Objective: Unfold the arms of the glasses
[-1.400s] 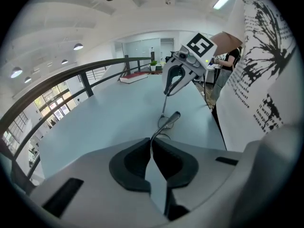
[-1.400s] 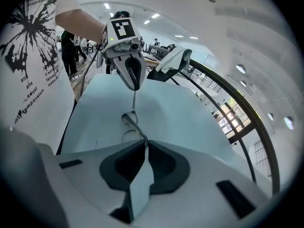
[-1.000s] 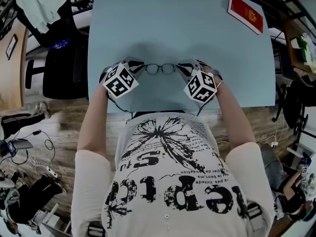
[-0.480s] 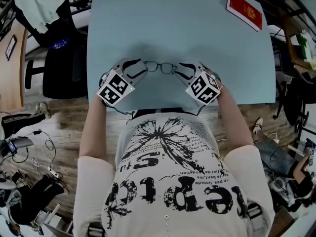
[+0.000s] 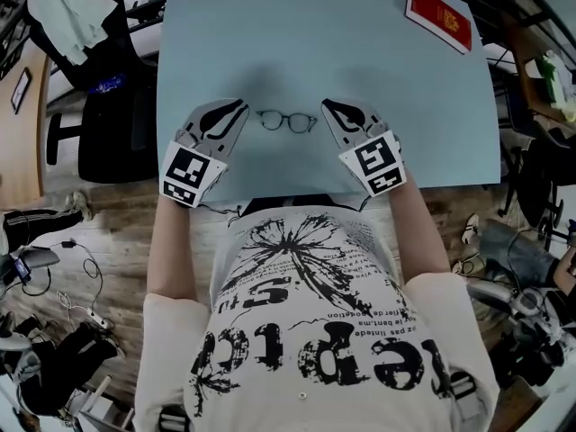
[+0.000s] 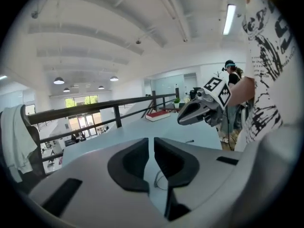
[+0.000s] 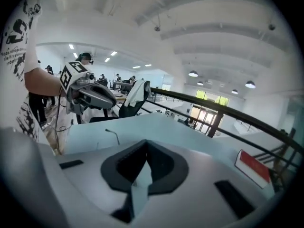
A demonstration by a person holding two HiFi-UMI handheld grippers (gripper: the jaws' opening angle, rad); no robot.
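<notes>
L tool [image 5: 239, 107], R tool [image 5: 328, 105] now off glasses [image 5: 286, 121], raised; just closed empty, L nearly.

- The left gripper [image 6: 151, 145] fills the lower frame. Its dark pads stand a narrow gap apart, having just been closing, with nothing between them.
- Through the gap, pale blue table [image 6: 137, 127] shows.
- A thin arm tip of the glasses [image 6: 190, 141] rises just past the right-hand pad.
- The right gripper [image 6: 183, 120] hangs above the table, its marker cube uppermost.
- A red book [image 6: 159, 114] lies at the table's far end, near a dark railing [image 6: 95, 109].
- A printed shirt [image 6: 270, 80] fills the right edge.
</notes>
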